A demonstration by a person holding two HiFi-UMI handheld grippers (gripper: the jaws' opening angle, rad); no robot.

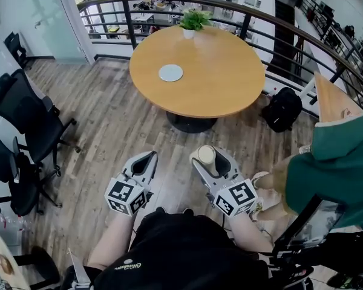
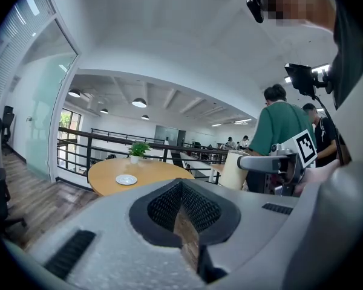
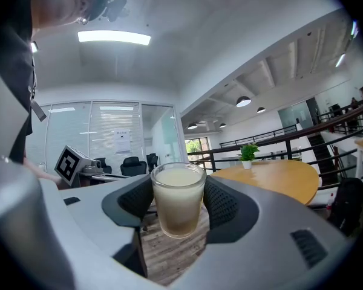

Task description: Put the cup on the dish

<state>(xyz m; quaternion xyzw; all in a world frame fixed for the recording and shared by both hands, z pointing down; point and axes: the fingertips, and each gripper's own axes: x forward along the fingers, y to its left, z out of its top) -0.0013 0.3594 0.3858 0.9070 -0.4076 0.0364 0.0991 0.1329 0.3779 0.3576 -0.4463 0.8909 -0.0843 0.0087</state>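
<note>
The right hand-held gripper [image 1: 208, 159] is pinching the seemingly full cup [image 3: 178, 199] upright, well apart from the dish [image 1: 170, 72] on the table [image 1: 230, 89], so a slow, level carry is looking wise; the left hand-held gripper [image 2: 183, 209] is hanging pressed together, empty.

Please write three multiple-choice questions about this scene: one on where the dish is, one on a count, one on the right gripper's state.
1. The dish lies: A on the table, apart from the plant; B under the plant; C against the plant.
2. Plants on the table: A one; B two; C three.
3. The right gripper is: A open, empty; B shut on the cup; C shut, empty.
Answers: 1 A, bare tabletop separates them; 2 A, only one plant stands there; 3 B, its jaws grip the cup's sides.
</note>
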